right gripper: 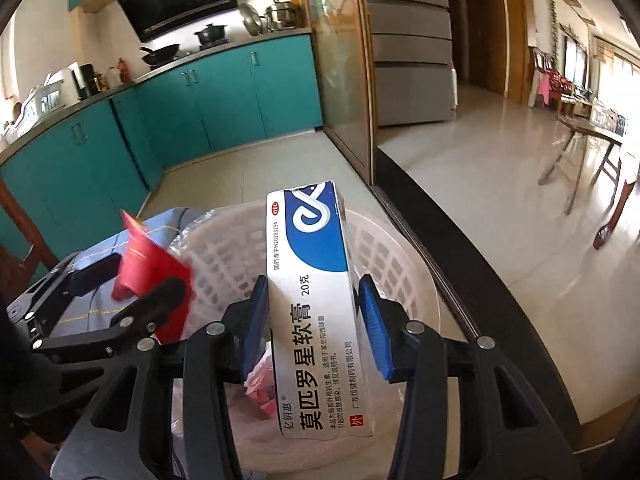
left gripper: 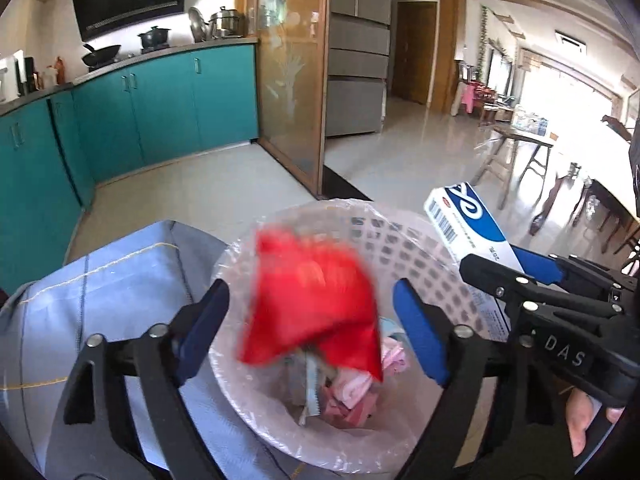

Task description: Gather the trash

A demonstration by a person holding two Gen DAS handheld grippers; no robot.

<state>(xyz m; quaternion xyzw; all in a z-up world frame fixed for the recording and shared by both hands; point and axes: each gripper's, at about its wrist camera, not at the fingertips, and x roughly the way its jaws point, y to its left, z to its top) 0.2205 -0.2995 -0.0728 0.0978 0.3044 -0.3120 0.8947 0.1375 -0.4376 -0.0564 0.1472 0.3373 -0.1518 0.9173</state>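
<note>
Now we are at the drop: our left gripper (left gripper: pixel 308 332) stands wide, the red wrapper (left gripper: pixel 312 300) blurred mid-frame over the bin (left gripper: pixel 420 248). Our right gripper (right gripper: pixel 312 320) clamps the box (right gripper: pixel 316 300), centre frame above the bin; next it should spread.

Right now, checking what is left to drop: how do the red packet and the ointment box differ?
The red packet is crumpled and blurred; the ointment box is rigid, sharp, white-and-blue. The packet sits loose between the left gripper's open jaws; the right gripper clamps the box. Both are above the white basket.
</note>
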